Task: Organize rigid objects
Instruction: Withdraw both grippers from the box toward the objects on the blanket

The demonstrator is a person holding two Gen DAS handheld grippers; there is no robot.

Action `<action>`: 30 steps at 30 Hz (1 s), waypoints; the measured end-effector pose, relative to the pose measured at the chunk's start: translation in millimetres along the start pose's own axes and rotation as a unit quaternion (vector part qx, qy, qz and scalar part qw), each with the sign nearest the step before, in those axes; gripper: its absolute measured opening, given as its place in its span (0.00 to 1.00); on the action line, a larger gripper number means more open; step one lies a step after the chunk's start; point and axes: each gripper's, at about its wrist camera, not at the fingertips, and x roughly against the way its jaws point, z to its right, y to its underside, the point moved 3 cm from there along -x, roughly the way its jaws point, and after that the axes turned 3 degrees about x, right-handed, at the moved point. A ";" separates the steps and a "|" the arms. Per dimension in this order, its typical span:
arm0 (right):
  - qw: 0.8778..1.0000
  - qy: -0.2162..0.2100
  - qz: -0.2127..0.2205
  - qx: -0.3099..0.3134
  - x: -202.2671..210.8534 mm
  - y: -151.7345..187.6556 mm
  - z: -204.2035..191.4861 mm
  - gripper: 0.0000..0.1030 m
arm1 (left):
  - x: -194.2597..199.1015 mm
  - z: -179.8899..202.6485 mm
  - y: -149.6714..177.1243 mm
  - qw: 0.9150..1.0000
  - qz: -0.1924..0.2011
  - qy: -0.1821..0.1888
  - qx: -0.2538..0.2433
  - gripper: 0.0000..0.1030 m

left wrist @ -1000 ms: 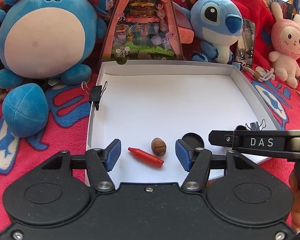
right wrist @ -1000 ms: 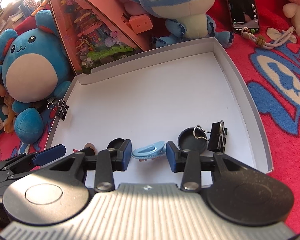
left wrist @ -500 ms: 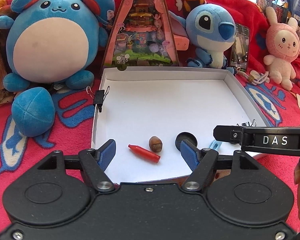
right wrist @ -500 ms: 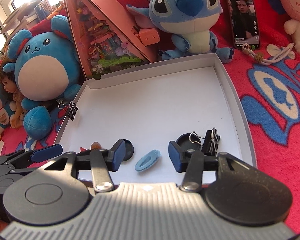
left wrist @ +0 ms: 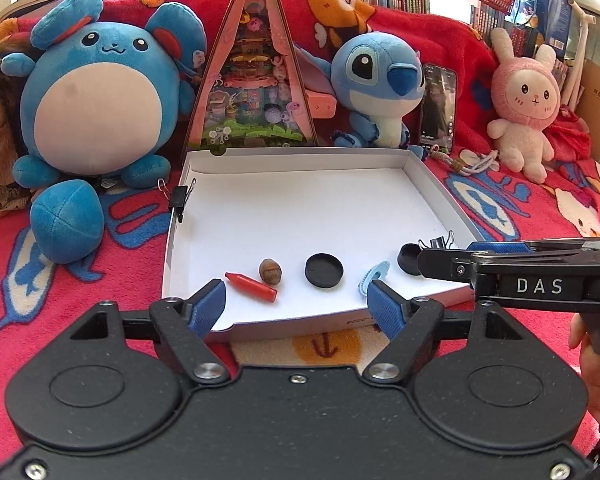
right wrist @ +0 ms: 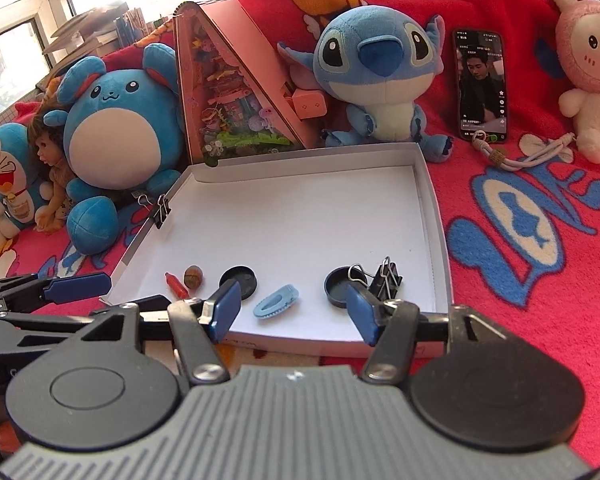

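A shallow white box [left wrist: 436, 192] [right wrist: 430, 200] lies on a red blanket. Along its near edge lie a red crayon [left wrist: 252, 287] [right wrist: 176, 285], a brown acorn [left wrist: 270, 270] [right wrist: 193, 276], a black lid [left wrist: 324, 270] [right wrist: 239, 279], a light blue hair clip [left wrist: 373, 278] [right wrist: 276, 306], a second black lid [left wrist: 408, 258] [right wrist: 342, 286] and a black binder clip [right wrist: 385, 277]. My left gripper [left wrist: 296, 308] is open and empty above the box's near edge. My right gripper [right wrist: 296, 314] is open and empty, just behind the hair clip.
Another binder clip [left wrist: 179, 199] [right wrist: 161, 212] sits on the box's left wall. Plush toys [left wrist: 100, 104] [right wrist: 374, 68], a pink triangular toy box [left wrist: 256, 80], a phone [right wrist: 482, 86] and a pink bunny [left wrist: 526, 104] stand behind the box.
Both grippers have pulled back and up from the box. The right gripper opened wider and left the blue hair clip lying in the box.
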 end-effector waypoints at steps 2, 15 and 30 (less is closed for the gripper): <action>1.000 0.000 0.009 0.009 6.5 4.4 -0.1 0.72 | 4.4 2.4 4.9 1.000 -0.001 0.008 0.002 0.75; 0.998 0.010 0.039 0.044 36.1 36.2 12.2 0.77 | 25.0 24.1 40.9 1.000 0.017 0.020 -0.006 0.77; 0.996 0.008 0.047 0.075 51.3 77.7 16.4 0.79 | 40.2 37.5 84.7 0.999 0.025 0.009 -0.039 0.77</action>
